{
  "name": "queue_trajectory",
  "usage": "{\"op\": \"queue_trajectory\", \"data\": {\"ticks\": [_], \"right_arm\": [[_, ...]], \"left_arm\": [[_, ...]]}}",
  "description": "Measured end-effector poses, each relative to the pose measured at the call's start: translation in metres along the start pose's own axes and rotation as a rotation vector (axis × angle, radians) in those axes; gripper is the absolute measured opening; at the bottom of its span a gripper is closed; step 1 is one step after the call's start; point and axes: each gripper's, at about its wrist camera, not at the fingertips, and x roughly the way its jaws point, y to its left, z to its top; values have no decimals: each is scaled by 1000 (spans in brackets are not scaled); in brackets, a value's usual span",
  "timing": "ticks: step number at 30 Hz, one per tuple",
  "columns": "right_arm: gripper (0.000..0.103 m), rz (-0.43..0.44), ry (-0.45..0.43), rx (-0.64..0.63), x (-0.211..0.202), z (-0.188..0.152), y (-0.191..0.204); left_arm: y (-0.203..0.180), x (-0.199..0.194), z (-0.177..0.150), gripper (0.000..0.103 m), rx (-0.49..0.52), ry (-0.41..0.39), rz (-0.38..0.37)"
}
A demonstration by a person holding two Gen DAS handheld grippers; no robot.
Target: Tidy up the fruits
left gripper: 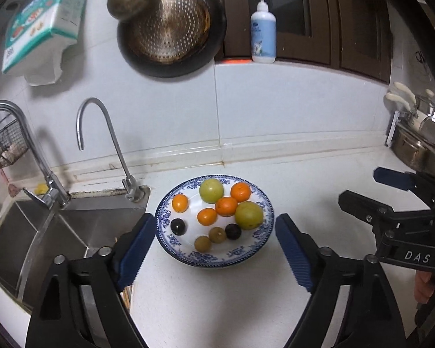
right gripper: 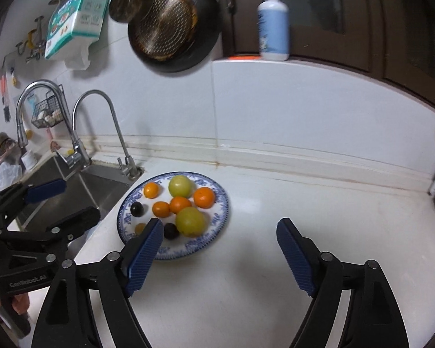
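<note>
Both my jaws apart, empty; fruits [left gripper: 217,214] gathered on plate [left gripper: 258,249], mid-tabletop [left gripper: 217,304], right of sink [left gripper: 29,237]; sorting appears done.

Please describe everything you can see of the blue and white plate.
The plate is round, glossy like glazed ceramic, white with a blue floral rim. It lies flat on the white counter beside the sink. It holds four orange, two yellow-green, two dark and two small brownish fruits. No gripper touches it.
</note>
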Motion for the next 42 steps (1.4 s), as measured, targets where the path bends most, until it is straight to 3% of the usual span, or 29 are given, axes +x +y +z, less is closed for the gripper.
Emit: {"op": "queue_trajectory", "data": {"ticks": [2,11,26,42], "right_arm": [[85,-18,-11,10,-11,-6,-4],[90,-58,-48,51,-56,-39,-13],[90,-167,-82,135,-106,-78,-29],[90,-148,-54,147,-114,-89,-31]], "left_arm": [[-4,-10,-4,93,-9,-17,0],[-27,-45,-25,102,14,-57,-12],[-48,-72,-47,103,44,-87,2],[-53,-79,-50,103,30,-86,-6]]}}
